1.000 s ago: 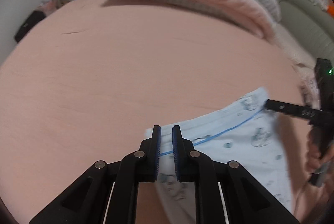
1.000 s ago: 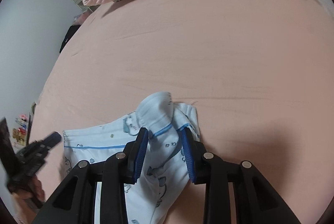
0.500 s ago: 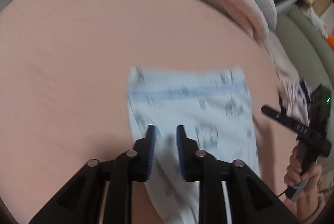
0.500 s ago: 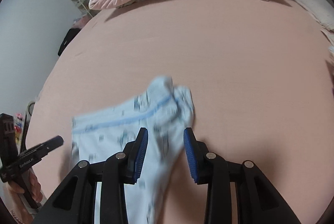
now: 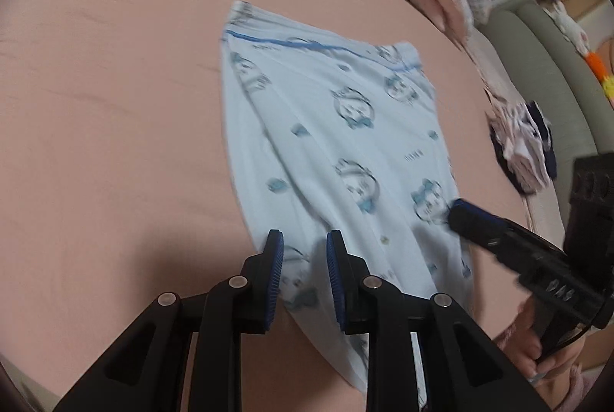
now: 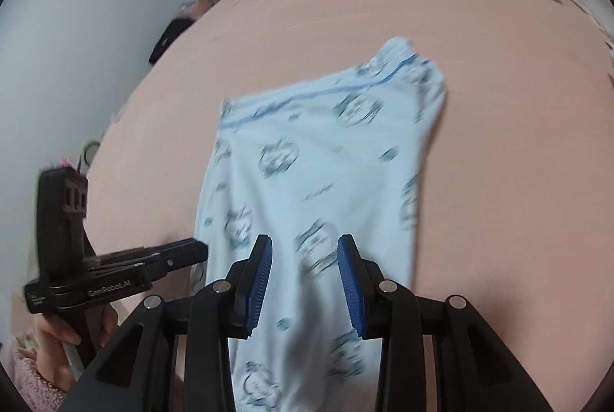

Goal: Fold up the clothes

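Although both wrist views are motion-blurred, the light-blue printed garment (image 5: 334, 151) can be read as lying flat on the pink bed sheet (image 5: 115, 105), its long axis running from near to far and its blue-striped hem at the far end. The near end passes under both tools. The left gripper (image 5: 303, 258) sits over the near left edge; its fingers have just been opening and now stand slightly apart, released, with cloth below them but not pinched. The right gripper (image 6: 305, 258) hangs over the near middle of the garment with a wider gap, also grasping nothing. In the left view its tip lies at the near right edge. Judged from this, either hand is equally near the near end, so a fold would carry that end towards the far hem. The near end itself is cut off by the frame and the gripper bodies. The far right corner looks bunched. The print is too smeared to identify.
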### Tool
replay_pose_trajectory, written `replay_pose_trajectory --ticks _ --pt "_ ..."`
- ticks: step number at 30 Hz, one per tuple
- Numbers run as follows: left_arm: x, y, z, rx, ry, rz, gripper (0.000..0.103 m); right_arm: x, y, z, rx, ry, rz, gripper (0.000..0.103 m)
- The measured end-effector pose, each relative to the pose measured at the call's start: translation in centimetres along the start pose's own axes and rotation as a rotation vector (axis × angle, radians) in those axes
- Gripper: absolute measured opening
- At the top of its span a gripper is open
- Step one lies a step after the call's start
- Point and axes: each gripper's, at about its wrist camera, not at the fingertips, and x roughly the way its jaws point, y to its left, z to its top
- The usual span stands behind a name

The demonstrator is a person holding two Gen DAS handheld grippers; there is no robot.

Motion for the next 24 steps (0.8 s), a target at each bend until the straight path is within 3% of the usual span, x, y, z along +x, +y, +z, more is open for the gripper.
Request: replay_pose_trajectory --ticks 6,11,18,21,24 --pt "0.8 -0.7 0.3 0.000 0.003 -0.051 0.021 0.2 -0.5 -2.0 -0.011 0.043 -0.060 0.035" --pt "0.0 -0.4 0.2 -0.034 -0.031 -0.094 0.021 -0.7 -2.0 -2.1 0.046 0.037 -0.029 0.035" --pt "1.3 -0.8 -0.4 -0.010 0.022 -0.105 0.021 0.6 -3.1 -1.7 0.041 0.052 -0.050 0.035" --pt "1.8 -1.1 -0.3 0.002 0.025 -0.079 0.006 0.4 -3.3 -1.6 0.039 0.049 -0.052 0.035" --pt "0.8 -1.3 -0.5 0.007 -0.009 -0.077 0.002 -0.2 -3.5 -1.8 0.046 0.049 -0.046 0.035"
